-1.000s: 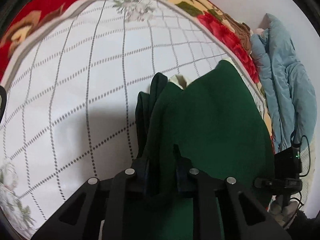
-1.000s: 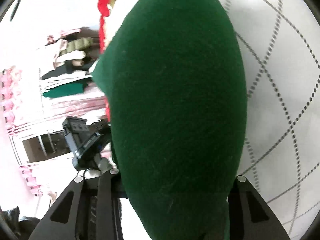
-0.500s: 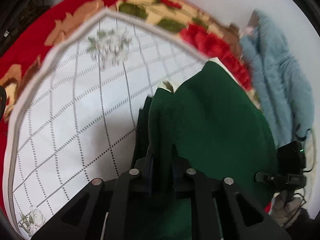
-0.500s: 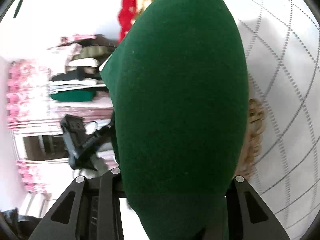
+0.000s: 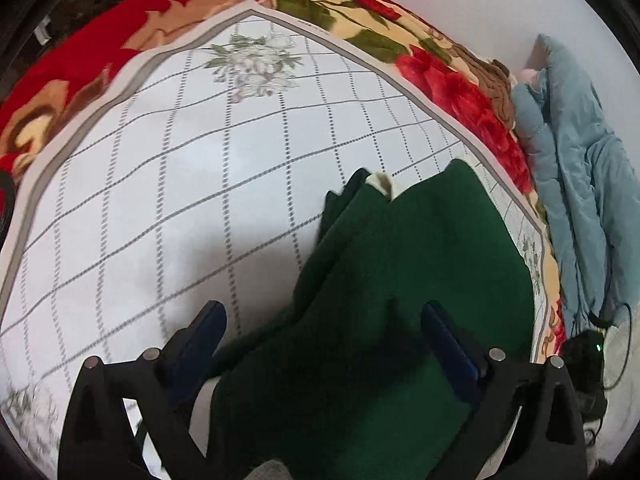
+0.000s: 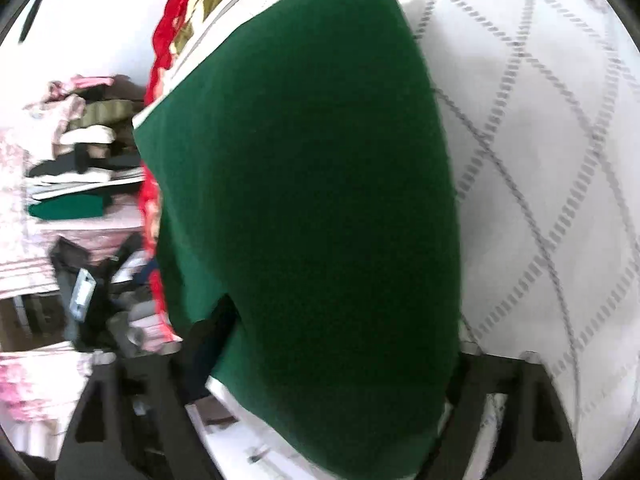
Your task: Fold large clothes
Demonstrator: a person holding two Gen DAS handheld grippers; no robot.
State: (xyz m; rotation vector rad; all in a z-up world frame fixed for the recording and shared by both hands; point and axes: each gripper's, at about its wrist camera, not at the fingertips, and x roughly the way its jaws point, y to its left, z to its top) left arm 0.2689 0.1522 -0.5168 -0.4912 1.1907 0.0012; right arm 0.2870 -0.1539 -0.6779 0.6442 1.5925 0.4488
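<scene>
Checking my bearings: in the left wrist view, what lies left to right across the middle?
Red floral blanket → white checked sheet → green garment → light blue jacket.

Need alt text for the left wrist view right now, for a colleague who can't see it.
The left hand-held gripper has just opened wide over a folded dark green garment lying on a white grid-patterned sheet. A red floral blanket borders the sheet, with a light blue quilted coat at the right.

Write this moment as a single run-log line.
left gripper: open, just released | right gripper: open, just released | garment: folded, on sheet
</scene>
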